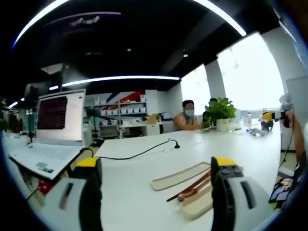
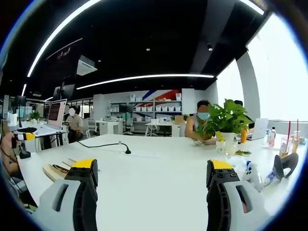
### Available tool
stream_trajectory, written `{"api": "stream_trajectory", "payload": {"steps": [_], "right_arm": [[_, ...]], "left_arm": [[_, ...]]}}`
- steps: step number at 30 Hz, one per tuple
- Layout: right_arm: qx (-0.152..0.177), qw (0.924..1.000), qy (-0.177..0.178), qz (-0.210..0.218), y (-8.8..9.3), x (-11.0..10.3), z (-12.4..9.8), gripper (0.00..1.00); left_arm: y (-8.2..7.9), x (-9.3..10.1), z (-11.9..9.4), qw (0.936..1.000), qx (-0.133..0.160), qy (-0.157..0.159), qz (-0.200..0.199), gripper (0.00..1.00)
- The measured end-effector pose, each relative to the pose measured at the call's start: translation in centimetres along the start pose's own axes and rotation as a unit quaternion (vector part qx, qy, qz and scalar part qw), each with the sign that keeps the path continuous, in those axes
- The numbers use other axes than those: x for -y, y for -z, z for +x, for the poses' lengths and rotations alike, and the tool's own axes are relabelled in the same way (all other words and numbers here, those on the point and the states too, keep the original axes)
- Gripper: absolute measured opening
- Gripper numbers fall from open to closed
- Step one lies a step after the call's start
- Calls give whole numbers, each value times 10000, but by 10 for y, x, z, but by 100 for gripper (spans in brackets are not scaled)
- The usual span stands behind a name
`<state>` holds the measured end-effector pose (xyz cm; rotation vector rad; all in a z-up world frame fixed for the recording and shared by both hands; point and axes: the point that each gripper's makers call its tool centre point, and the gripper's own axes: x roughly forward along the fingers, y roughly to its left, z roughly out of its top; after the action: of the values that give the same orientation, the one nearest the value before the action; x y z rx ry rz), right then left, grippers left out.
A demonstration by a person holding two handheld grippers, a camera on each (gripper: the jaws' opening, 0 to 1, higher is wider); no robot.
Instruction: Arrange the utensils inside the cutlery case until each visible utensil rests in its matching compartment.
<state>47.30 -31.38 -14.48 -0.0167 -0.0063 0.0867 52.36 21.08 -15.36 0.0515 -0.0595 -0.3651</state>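
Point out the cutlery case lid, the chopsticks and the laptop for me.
cutlery case lid (image 1: 180, 176), left gripper view, middle of its flat beige surface.
chopsticks (image 1: 190, 186), left gripper view, mid-length of the brown sticks.
laptop (image 1: 60, 115), left gripper view, centre of the lit screen.

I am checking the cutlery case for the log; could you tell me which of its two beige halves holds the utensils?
The nearer half, beside the left gripper's right jaw; the brown chopsticks lie across it. The farther half lies bare.

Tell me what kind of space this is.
Likely an open-plan office or lab: a long white table, an open laptop, shelving along the back wall, and people seated at desks.
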Motion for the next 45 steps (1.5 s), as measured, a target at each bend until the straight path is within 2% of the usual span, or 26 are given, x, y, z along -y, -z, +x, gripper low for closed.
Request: {"api": "stream_trajectory", "payload": {"steps": [22, 34, 45], "right_arm": [[-38, 9978, -497, -435, -18, -31, 23, 98], [-269, 9942, -914, -505, -12, -47, 42, 97], [-642, 9841, -1487, -726, 1, -76, 69, 94]], "left_arm": [[7, 6, -3, 9999, -43, 115, -12, 95], [14, 12, 5, 9995, -167, 266, 1, 93], [29, 25, 22, 9979, -405, 490, 77, 84]]}}
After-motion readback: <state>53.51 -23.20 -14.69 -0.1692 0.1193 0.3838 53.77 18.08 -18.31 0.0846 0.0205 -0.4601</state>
